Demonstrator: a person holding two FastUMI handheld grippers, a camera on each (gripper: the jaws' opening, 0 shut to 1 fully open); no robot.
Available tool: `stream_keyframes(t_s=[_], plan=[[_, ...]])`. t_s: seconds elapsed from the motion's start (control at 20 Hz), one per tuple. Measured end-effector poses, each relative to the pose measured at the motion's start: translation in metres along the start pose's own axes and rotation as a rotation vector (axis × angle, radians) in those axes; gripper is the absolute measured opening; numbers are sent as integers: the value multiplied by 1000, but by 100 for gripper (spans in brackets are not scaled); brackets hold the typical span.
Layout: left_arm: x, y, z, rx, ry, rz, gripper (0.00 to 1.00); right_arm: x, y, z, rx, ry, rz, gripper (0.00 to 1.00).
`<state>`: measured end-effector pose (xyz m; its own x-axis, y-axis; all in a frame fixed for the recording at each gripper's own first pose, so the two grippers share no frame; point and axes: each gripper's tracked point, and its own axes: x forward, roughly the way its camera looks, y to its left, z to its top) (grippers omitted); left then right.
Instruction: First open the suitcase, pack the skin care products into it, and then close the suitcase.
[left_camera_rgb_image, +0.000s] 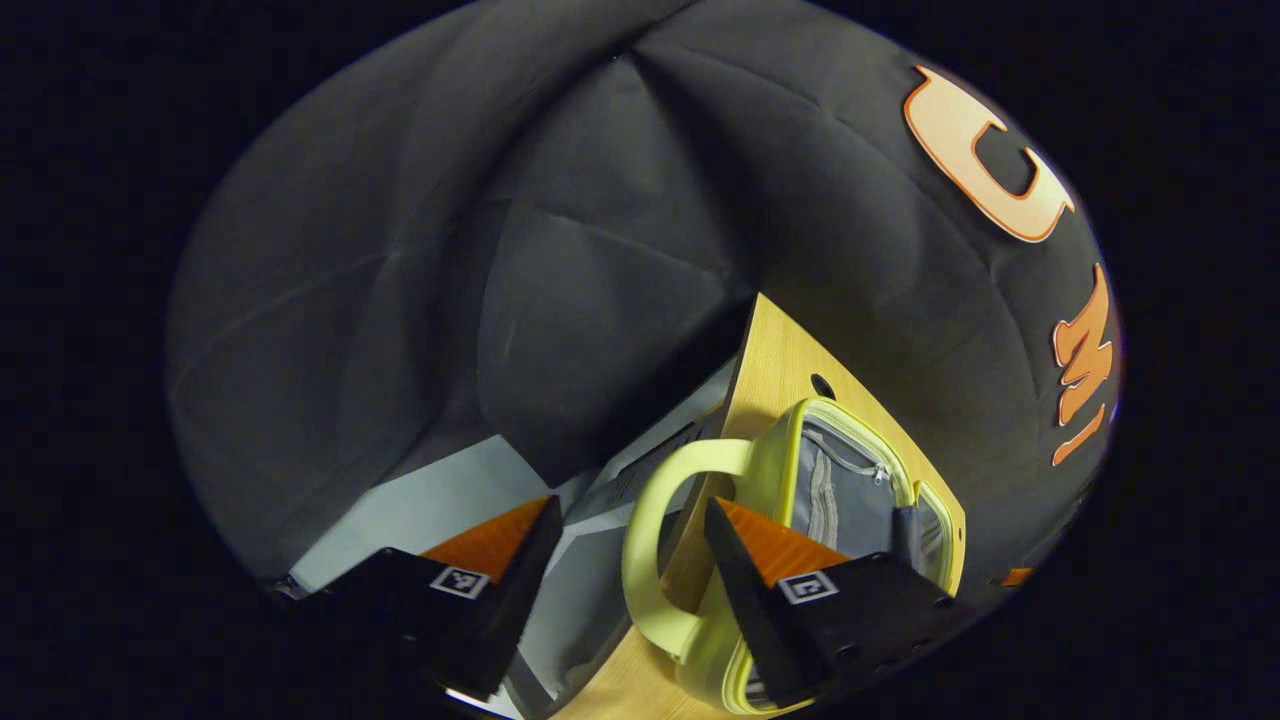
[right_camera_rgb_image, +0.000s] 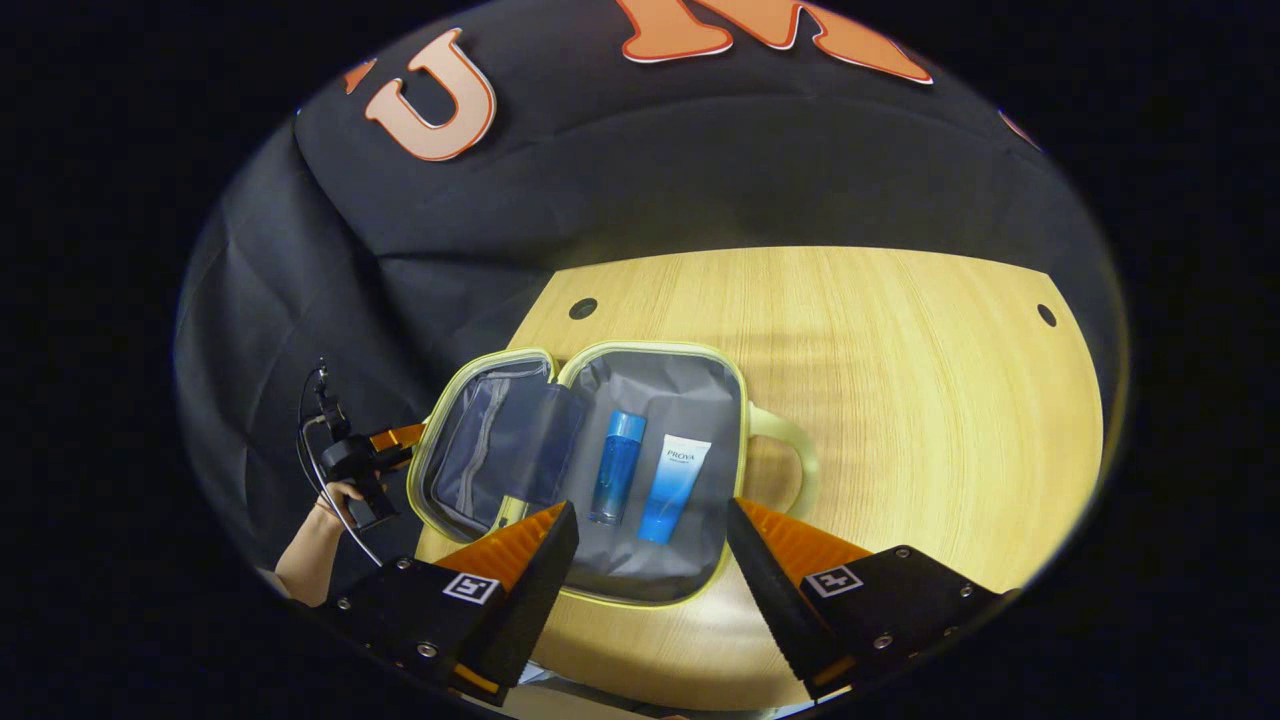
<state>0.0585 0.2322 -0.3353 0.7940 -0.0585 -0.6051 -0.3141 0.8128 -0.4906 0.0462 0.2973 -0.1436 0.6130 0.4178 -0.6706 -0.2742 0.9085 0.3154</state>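
Note:
A small yellow-green suitcase (right_camera_rgb_image: 640, 590) lies open on the wooden table (right_camera_rgb_image: 900, 350), its grey-lined lid (right_camera_rgb_image: 490, 440) folded out to the left. In the base lie a blue bottle (right_camera_rgb_image: 617, 465) and a blue-and-white tube (right_camera_rgb_image: 675, 485), side by side. My right gripper (right_camera_rgb_image: 650, 508) is open above the case's near edge, with nothing between its fingers. A hand holds my left gripper (right_camera_rgb_image: 385, 440) just beyond the lid's left edge. In the left gripper view, my left gripper (left_camera_rgb_image: 630, 505) is open with the suitcase's looped handle (left_camera_rgb_image: 650, 530) between its fingers; I cannot tell whether they touch it. The lid's zip pocket (left_camera_rgb_image: 840, 480) faces me.
The table has a round hole (right_camera_rgb_image: 583, 307) at the back left and another (right_camera_rgb_image: 1046, 315) at the back right. Bare wood stretches right of the case, past its other handle (right_camera_rgb_image: 795, 460). The table's edge (left_camera_rgb_image: 745, 370) drops to pale floor (left_camera_rgb_image: 430, 505) by the left gripper.

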Motion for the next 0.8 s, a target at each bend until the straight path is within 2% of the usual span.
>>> stream_keyframes(t_s=[0.05, 0.1, 0.15, 0.25, 0.3, 0.35, 0.55, 0.8], plan=[[0, -3, -2, -5, 8, -9, 70, -2, -3, -1, 10, 0, -2, 96], [6, -5, -7, -15, 13, -11, 75, -2, -5, -1, 17, -1, -7, 95], [7, -1, -4, -30, 13, 23, 55, -3, -8, -1, 19, -4, -12, 96], [1, -1, -5, 3, 20, 36, 16, -5, -12, -2, 22, -6, -18, 95], [-3, -6, 1, 22, 6, 32, 17, -7, -12, -2, 26, -10, -15, 95], [-7, -15, 3, 50, 0, 29, 9, -7, -12, -1, 30, -14, -13, 95], [-48, -48, 35, 165, -68, 25, 8, -12, -10, 4, 32, -37, 0, 95], [-109, -117, 63, 214, -125, -13, 8, -23, -17, 9, 9, -79, -11, 96]])
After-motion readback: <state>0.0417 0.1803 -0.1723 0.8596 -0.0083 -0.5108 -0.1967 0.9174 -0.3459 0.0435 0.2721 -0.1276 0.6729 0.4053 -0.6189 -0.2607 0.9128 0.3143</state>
